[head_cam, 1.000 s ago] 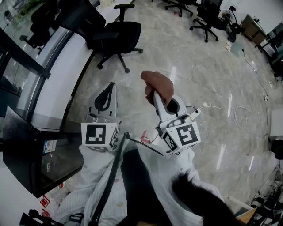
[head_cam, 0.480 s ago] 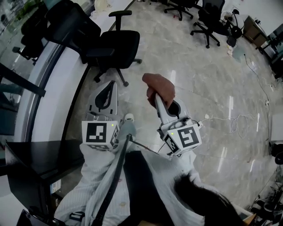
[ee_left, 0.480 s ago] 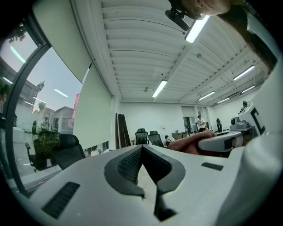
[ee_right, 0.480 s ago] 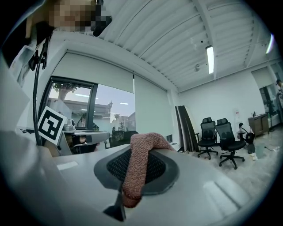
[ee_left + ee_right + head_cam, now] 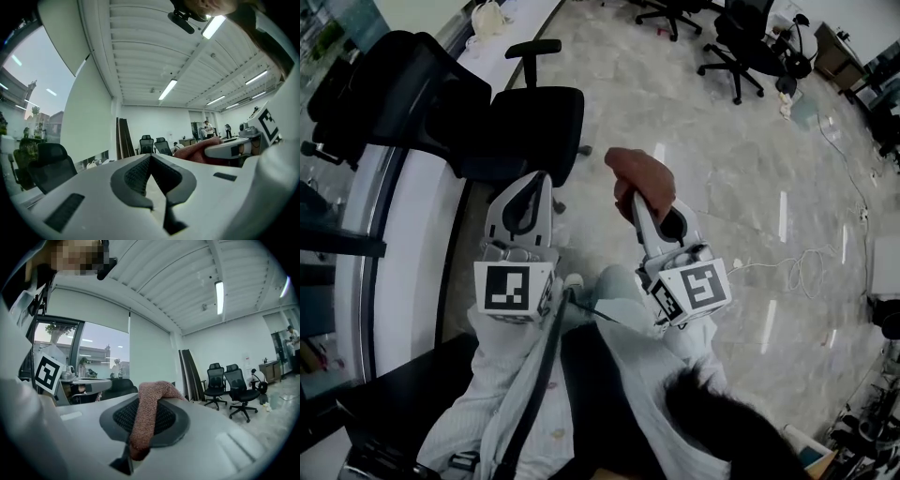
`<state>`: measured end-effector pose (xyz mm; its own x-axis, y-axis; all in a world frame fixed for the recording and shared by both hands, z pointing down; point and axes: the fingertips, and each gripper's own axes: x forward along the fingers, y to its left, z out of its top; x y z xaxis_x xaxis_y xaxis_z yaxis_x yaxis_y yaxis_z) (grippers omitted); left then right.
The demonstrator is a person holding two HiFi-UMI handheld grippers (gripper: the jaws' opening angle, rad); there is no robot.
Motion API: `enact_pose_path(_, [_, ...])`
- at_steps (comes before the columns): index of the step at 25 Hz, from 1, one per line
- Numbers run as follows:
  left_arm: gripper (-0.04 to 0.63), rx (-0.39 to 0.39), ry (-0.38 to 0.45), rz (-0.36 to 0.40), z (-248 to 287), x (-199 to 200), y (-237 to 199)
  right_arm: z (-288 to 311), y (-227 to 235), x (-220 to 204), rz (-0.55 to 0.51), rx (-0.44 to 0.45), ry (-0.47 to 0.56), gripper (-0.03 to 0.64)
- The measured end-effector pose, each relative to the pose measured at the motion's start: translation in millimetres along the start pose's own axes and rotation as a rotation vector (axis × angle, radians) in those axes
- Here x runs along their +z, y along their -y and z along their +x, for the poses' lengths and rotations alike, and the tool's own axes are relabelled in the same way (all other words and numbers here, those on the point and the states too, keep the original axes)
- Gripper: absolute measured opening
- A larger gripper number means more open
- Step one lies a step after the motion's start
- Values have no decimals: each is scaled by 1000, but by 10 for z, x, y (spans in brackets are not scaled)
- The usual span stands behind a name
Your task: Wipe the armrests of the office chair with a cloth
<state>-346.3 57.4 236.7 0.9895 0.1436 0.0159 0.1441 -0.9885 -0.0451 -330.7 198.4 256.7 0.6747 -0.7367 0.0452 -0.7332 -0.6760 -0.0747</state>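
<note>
Our right gripper (image 5: 630, 199) pinches the reddish cloth (image 5: 639, 178) by a fold; our left gripper (image 5: 541, 178) is clenched, empty. The cloth looks light and floppy, so it probably bunches on the armrest (image 5: 534, 47).

1. Open-plan office. A black swivel chair (image 5: 520, 117) on castors is sitting at the upper left of the head view, beside a long white worktop (image 5: 408, 234) running down the left edge.
2. More swivel chairs (image 5: 736, 37) are standing at the top right of that frame on a polished stone floor (image 5: 741, 159).
3. A white cable (image 5: 806, 262) is lying loose on the floor at the right.
4. Strip lights (image 5: 167, 89) are glowing on a ribbed white ceiling (image 5: 136, 47), upper centre of the left gripper view.
5. A roller blind (image 5: 150, 357) is hanging beside tall windows (image 5: 93, 352), left half of the right gripper view.
6. People (image 5: 206, 127) are standing far back, right of centre in the left gripper view.
</note>
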Motion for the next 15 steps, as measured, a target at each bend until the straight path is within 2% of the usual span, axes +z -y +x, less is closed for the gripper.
enact_pose_path(4, [3, 8, -26, -12, 760, -172, -118, 535, 627, -75, 0, 3, -23, 34])
enact_pose_path(8, [3, 32, -48, -16, 1764, -231, -105, 1139, 1468, -9, -11, 49, -26, 34])
enact_pose_path(11, [3, 95, -35, -32, 2560, -136, -72, 1567, 2152, 125, -18, 112, -36, 34])
enact_pose_path(15, [4, 191, 25, -66, 3525, 87, 11, 2083, 2942, 359, -49, 217, -57, 34])
